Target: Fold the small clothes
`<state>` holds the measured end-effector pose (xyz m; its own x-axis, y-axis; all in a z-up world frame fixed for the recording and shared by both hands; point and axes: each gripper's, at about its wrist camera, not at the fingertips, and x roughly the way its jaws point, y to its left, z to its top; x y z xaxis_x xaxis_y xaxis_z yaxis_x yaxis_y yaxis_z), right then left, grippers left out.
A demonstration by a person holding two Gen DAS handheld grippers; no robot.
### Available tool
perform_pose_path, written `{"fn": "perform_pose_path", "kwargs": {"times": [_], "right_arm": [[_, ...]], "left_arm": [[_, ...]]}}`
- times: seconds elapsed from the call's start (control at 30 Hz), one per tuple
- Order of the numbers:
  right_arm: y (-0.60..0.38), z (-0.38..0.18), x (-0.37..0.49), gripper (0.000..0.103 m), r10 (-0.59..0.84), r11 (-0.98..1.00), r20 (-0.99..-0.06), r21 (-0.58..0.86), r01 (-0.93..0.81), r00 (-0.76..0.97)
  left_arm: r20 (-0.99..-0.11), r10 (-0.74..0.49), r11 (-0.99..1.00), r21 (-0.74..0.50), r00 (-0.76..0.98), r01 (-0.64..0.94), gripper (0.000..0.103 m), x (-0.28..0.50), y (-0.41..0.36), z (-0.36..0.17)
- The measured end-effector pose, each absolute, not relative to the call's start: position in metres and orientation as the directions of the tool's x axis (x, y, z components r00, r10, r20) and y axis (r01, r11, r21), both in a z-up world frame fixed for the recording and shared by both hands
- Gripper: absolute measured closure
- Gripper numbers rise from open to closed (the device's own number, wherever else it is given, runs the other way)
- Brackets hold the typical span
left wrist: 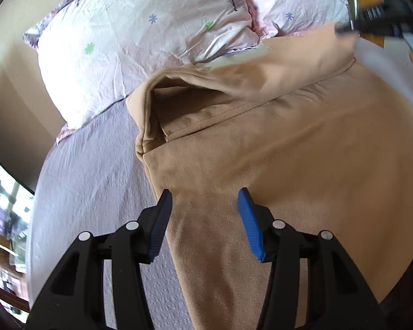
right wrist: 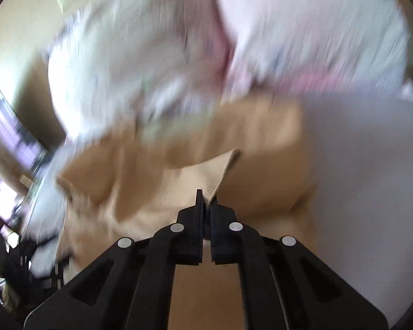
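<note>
A tan fleece garment lies spread on the bed, its far edge lifted and folding over. My left gripper is open, its blue pads hovering over the garment's near left part, holding nothing. My right gripper is shut on a corner of the tan garment and holds it up; this view is motion-blurred. In the left wrist view the right gripper appears blurred at the top right, at the lifted far edge.
A lavender bedsheet covers the bed. Two pale floral pillows lie at the head, just beyond the garment. A beige wall is on the left, and a window lower left.
</note>
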<state>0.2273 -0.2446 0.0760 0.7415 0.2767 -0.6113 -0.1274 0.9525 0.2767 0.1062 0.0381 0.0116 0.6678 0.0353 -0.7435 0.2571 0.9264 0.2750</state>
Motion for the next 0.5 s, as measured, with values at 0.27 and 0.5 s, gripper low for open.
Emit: {"fn": "perform_pose_path", "kwargs": {"times": [0.27,0.5], "right_arm": [[-0.278,0.056,0.263,0.054,0.157,0.956,-0.681,0.286,0.063,0.715],[-0.272,0.011,0.293,0.029,0.270,0.940,-0.774,0.341,0.017,0.573]], "left_arm": [[-0.760,-0.019,0.955,0.180,0.649,0.238,0.052,0.108,0.053,0.012],[-0.760,-0.032,0.970,0.132,0.649,0.203,0.046,0.106,0.061,0.014]]}}
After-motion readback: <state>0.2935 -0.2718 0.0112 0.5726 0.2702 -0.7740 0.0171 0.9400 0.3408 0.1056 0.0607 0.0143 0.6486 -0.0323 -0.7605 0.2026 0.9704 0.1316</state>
